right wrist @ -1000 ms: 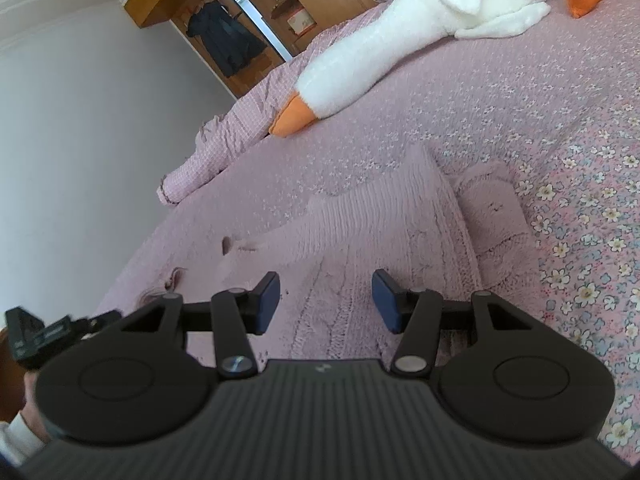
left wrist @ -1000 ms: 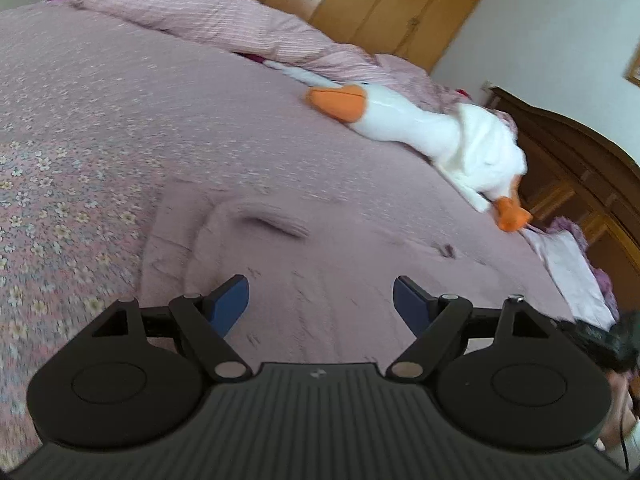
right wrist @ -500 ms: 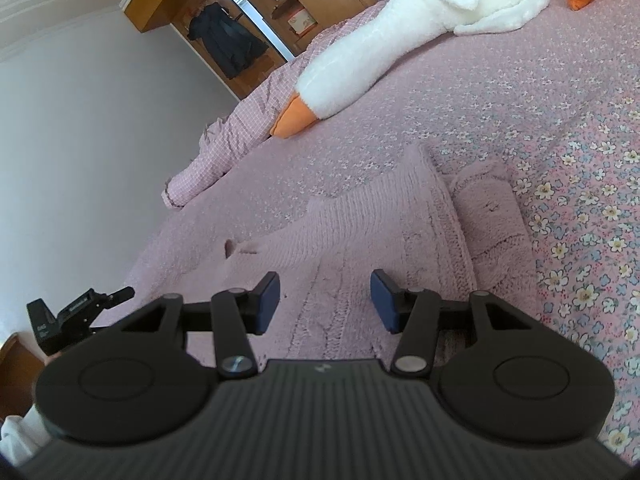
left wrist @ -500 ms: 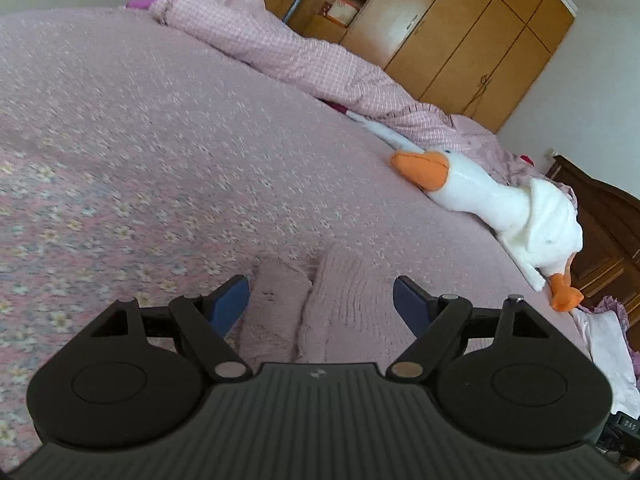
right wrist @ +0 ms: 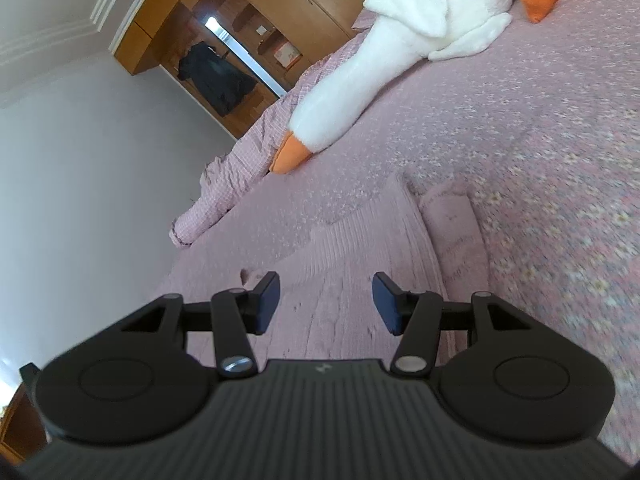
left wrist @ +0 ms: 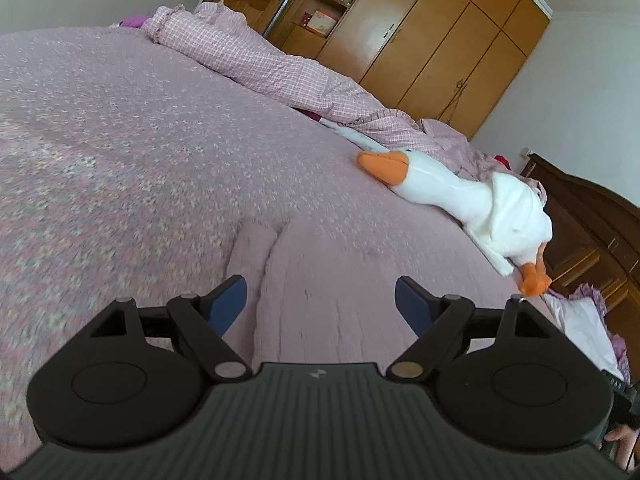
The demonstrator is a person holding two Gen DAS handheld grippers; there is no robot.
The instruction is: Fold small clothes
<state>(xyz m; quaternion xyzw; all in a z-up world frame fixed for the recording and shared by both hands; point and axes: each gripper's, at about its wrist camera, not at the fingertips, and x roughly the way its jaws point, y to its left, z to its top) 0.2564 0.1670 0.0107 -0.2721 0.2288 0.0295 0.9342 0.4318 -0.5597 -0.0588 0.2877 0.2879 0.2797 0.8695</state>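
Both the left gripper (left wrist: pixel 321 300) and right gripper (right wrist: pixel 326 300) gape empty over the soft, light knit sweater (right wrist: pixel 360 248); pinching its far folded edge probably suits, though blur obscures it.

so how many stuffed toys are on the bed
1: a white goose toy with an orange beak, lying on the bedspread beyond the pink sweater, beside the bunched checked quilt. Another could be hidden under that quilt.
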